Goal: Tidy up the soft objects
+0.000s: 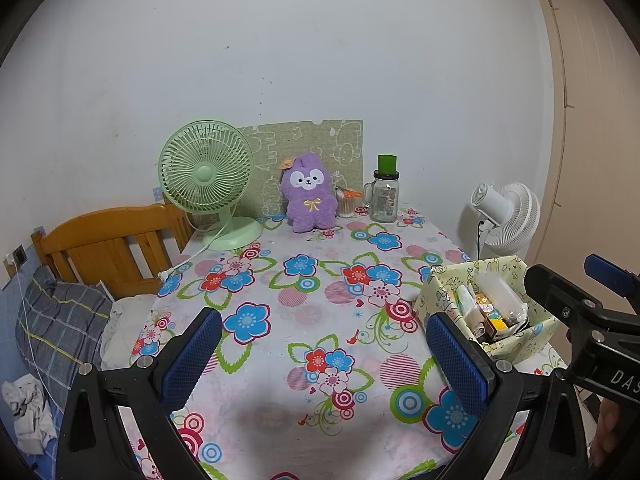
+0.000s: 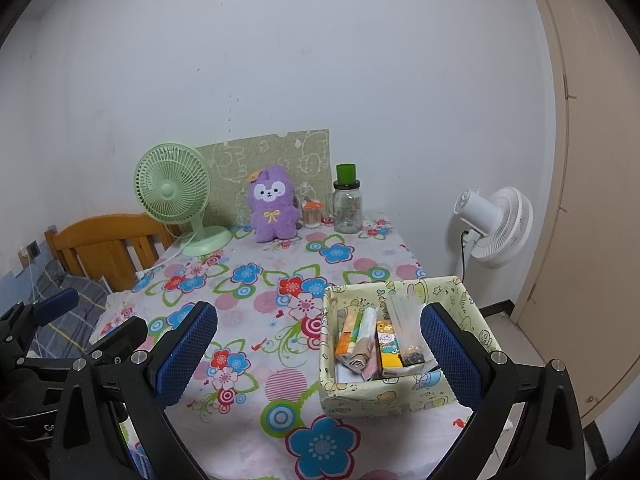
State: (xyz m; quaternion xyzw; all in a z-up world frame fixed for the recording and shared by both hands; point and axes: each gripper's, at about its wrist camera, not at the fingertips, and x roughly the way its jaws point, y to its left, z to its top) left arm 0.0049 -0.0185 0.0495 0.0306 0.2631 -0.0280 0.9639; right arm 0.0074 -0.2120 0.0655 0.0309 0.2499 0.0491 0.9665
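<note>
A purple plush toy (image 1: 309, 194) (image 2: 273, 204) sits upright at the far edge of the flowered table (image 1: 304, 320) (image 2: 256, 292), leaning on a green patterned board. A pale yellow fabric box (image 1: 520, 344) (image 2: 400, 394) with packets and folded cloths stands at the table's right side. My left gripper (image 1: 323, 356) hovers open over the near part of the table, far from the toy. Equally open and holding nothing, my right gripper (image 2: 318, 354) hangs above the box's left half. Each gripper shows at the edge of the other's view.
A green desk fan (image 1: 208, 180) (image 2: 176, 196) stands left of the toy; a glass jar with a green lid (image 1: 385, 192) (image 2: 347, 202) and a small cotton-swab cup (image 1: 346, 202) stand right of it. A white fan (image 1: 508, 216) (image 2: 496, 226) is beyond the table. A wooden bed headboard (image 1: 112, 248) and pillow lie left.
</note>
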